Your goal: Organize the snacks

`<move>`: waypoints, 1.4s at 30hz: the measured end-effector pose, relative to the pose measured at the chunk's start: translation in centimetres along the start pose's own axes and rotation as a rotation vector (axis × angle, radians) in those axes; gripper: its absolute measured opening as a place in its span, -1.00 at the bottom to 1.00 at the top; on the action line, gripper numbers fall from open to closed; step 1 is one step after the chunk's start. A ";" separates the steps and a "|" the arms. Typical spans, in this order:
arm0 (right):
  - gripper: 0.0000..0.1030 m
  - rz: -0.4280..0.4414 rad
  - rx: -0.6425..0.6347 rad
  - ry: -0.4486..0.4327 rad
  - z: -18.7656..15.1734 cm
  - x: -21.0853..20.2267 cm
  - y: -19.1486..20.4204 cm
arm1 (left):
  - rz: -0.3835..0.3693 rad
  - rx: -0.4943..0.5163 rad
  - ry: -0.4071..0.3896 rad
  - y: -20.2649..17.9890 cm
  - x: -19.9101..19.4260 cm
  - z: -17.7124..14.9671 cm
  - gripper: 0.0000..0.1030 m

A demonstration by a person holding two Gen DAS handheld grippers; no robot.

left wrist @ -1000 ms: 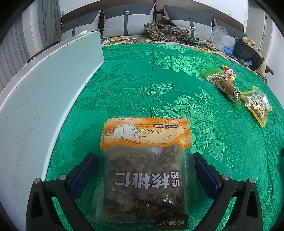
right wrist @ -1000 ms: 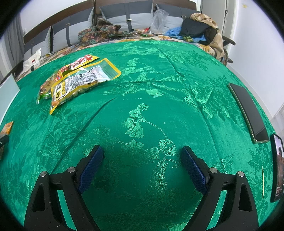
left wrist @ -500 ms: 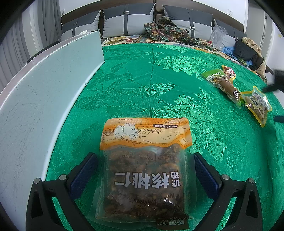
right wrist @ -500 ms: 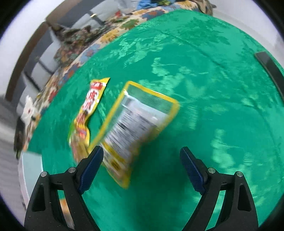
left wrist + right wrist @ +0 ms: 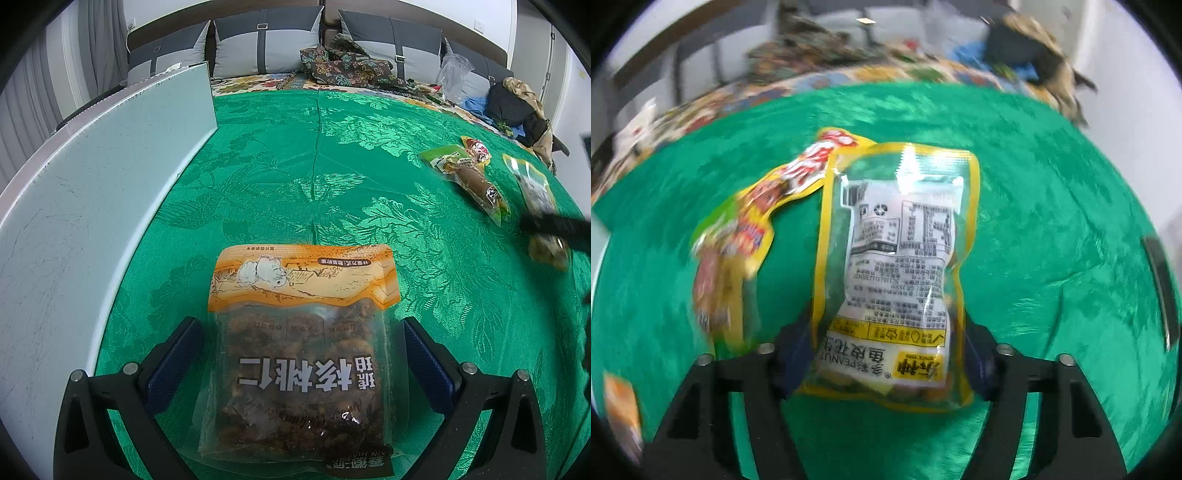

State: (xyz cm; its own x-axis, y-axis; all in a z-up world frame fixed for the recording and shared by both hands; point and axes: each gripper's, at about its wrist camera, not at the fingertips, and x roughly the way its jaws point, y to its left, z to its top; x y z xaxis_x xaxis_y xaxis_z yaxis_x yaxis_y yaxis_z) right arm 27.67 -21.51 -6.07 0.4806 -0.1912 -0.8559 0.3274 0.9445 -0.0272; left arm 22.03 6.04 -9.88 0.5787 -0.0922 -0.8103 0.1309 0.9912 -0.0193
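An orange-topped clear bag of walnuts point(image 5: 303, 280) lies flat on the green cloth point(image 5: 295, 166). My left gripper point(image 5: 301, 354) is open around it, with a small gap at each pad. A yellow-rimmed peanut bag point(image 5: 897, 240) lies between the pads of my right gripper point(image 5: 886, 343). That gripper's jaws are closing, and the pads touch the bag's sides, which bow in a little. In the left wrist view the same peanut bag point(image 5: 535, 184) sits at the far right, with a dark blurred finger point(image 5: 554, 225) across it.
A green sausage packet point(image 5: 731, 258) and a red-and-white packet point(image 5: 820, 158) lie just left of the peanut bag. A long white board point(image 5: 92, 203) lines the cloth's left side. Grey cushions point(image 5: 266, 48) and clothes point(image 5: 513, 107) sit at the back. A dark phone point(image 5: 1160, 288) lies far right.
My right gripper swept across the cloth to the yellow peanut bag and its jaws narrowed onto it. It came into the left wrist view at the right. The left gripper and walnut bag stayed put.
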 end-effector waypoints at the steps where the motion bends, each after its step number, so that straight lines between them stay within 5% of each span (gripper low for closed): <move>1: 0.34 0.033 -0.036 -0.007 -0.8 -0.6 -0.6 | 0.000 0.000 0.000 0.0 0.0 0.0 1.00; 13: 0.46 0.310 -0.390 -0.062 -10.9 -6.0 -8.2 | 0.000 0.000 0.000 0.0 0.0 0.0 1.00; 21: 0.74 0.277 -0.353 -0.090 -10.5 -5.0 -8.2 | 0.000 0.000 0.000 0.0 0.0 0.0 1.00; 42: 0.75 0.270 -0.356 -0.092 -10.5 -4.8 -8.0 | 0.000 0.001 0.000 0.0 0.0 0.0 1.00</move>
State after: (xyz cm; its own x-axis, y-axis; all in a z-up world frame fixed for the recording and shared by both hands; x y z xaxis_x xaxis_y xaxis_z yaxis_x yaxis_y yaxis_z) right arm 14.23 -25.35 -7.18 0.5862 0.0672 -0.8074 -0.1119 0.9937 0.0014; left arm 21.99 6.05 -9.92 0.5791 -0.0920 -0.8100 0.1312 0.9912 -0.0188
